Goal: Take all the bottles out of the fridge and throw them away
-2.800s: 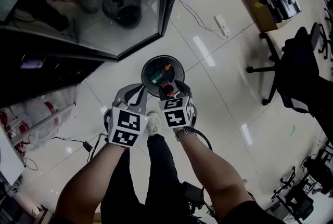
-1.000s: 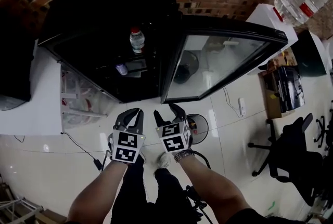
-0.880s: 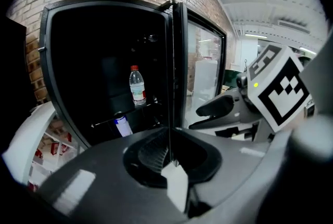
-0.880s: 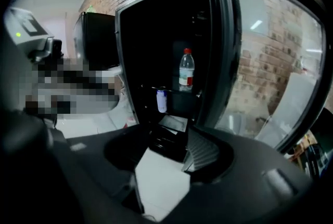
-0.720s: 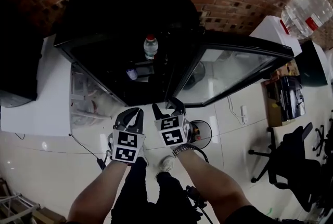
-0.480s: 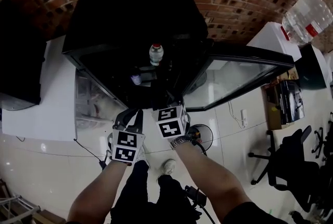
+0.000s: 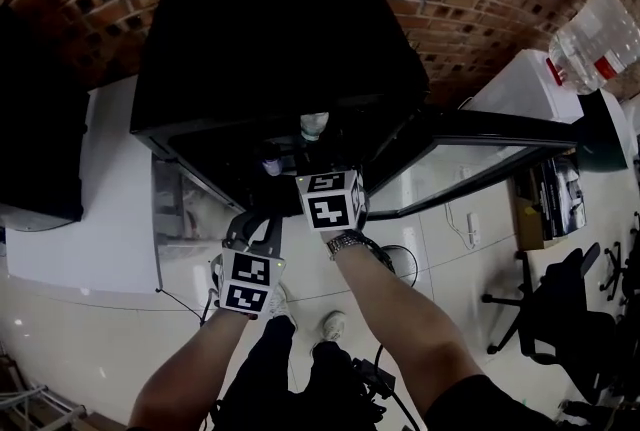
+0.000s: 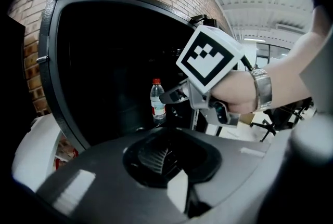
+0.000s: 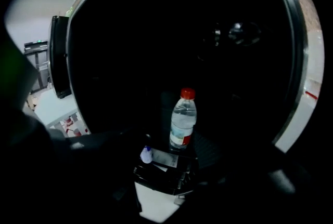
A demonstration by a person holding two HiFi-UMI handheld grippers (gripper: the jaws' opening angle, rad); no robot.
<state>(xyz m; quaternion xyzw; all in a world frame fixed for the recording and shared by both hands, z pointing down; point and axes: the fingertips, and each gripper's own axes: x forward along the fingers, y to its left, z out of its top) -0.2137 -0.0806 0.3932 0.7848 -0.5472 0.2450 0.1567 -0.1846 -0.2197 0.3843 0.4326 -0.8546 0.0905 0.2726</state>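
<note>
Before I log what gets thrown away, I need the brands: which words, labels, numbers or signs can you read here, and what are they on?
No text is readable in any view.
Water bottle: red-and-white label, print too small and dark to read.
Large water jug: red label, print too small to read.
Marker cubes: black-and-white square patterns only, no letters or numbers.

**Dark fridge hides most**

From the head view, the right tool (image 7: 323, 177) has its jaws hidden behind its marker cube. In its own view they are dim shapes, just opened wider, with nothing held between them. The bottle (image 7: 313, 125) shows only partly under the fridge (image 7: 280, 49) top edge. A small purple-capped item (image 9: 146, 155) is too small to identify.
</note>
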